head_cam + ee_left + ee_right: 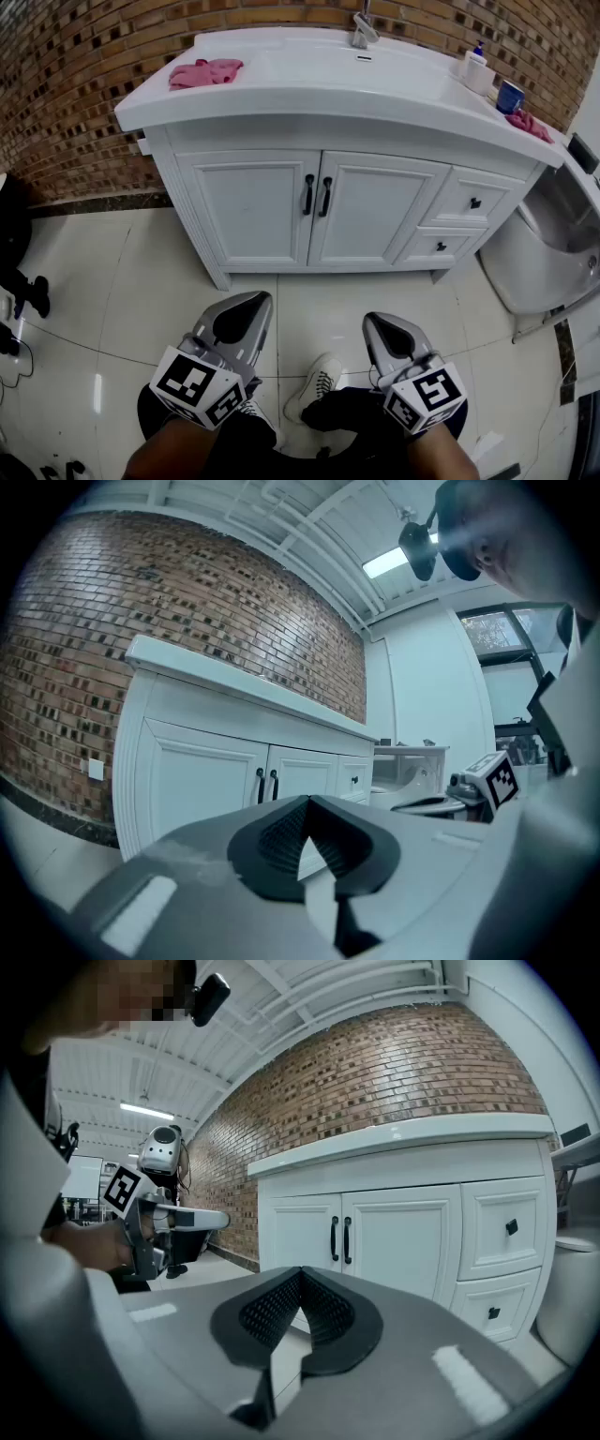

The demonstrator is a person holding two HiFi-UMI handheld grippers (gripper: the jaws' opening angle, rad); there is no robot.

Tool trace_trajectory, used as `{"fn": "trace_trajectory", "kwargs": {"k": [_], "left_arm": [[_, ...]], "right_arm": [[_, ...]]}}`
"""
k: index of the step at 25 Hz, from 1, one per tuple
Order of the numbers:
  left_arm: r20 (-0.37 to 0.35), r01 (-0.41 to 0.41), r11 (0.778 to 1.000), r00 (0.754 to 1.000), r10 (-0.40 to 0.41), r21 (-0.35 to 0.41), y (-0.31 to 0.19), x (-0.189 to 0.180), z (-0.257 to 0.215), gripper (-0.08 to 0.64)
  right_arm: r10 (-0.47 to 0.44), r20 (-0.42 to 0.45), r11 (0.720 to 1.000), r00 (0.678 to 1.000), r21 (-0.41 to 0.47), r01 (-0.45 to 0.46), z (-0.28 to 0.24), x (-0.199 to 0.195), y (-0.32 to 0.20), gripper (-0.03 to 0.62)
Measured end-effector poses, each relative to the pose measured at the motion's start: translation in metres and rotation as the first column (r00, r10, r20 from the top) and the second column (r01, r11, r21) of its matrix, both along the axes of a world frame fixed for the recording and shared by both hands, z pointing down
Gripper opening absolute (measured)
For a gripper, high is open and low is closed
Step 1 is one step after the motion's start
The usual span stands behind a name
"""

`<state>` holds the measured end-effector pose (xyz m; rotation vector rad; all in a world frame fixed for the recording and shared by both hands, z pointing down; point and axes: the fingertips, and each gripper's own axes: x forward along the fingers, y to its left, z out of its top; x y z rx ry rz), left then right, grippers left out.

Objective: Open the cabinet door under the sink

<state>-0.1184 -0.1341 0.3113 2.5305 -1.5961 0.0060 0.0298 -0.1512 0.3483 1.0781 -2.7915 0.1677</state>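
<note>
1. White panelled double doors [314, 225] are seen shut on the cabinet under the sink [356, 70], and the pair of black handles [317, 195] is set at the seam where the two doors meet; no door is opened yet
2. The left gripper [251, 302] is held well short of the handles, below and to the left of them in the head view, with its jaws brought together on nothing
3. The right gripper [377, 326] is held about as far back, below and to the right of the handles, and its jaws are likewise pressed together and empty
4. A handle cannot be taken with jaws closed like this: if either gripper is pushed in as it is, the tips are likely to be knocked against the door face beside the handles and nothing would be caught
5. The two handles are mounted just beside each other, so both could be trapped at once, or the wrong door pulled, if the jaws are spread wide and not centred on one bar
6. A weak pinch is judged a risk: the slim bar may be lost as the door is swung, since the pull must be curved outward from the handles' seam
7. Drawers [464, 187] to the right of the handles are fitted with small black knobs [475, 202], which could be taken by mistake if the right gripper is steered too far that way
</note>
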Motion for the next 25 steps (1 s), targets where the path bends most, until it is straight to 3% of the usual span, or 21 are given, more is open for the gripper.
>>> {"fn": "trace_trajectory", "kwargs": {"k": [9,15,21,25], "left_arm": [[0.048,0.008,1.000,0.999,-0.009,0.028,-0.059,-0.011,0.009,0.003],[0.003,0.003,1.000,1.000,-0.003,-0.013,-0.076,-0.013,0.028,0.003],[-0.016,-0.003,1.000,1.000,0.002,-0.025,-0.089,-0.015,0.036,0.003],[-0.015,-0.015,0.999,1.000,0.015,-0.039,-0.094,-0.012,0.043,0.003]], "right_arm": [[0.003,-0.022,1.000,1.000,-0.029,-0.004,0.020,-0.014,-0.056,0.008],[-0.005,-0.031,0.999,1.000,-0.033,0.004,0.024,-0.022,-0.072,0.008],[0.043,-0.043,0.999,0.998,0.010,-0.042,0.026,-0.031,-0.107,0.008],[0.033,-0.148,0.996,0.988,0.088,-0.020,0.034,-0.047,-0.133,0.008]]}}
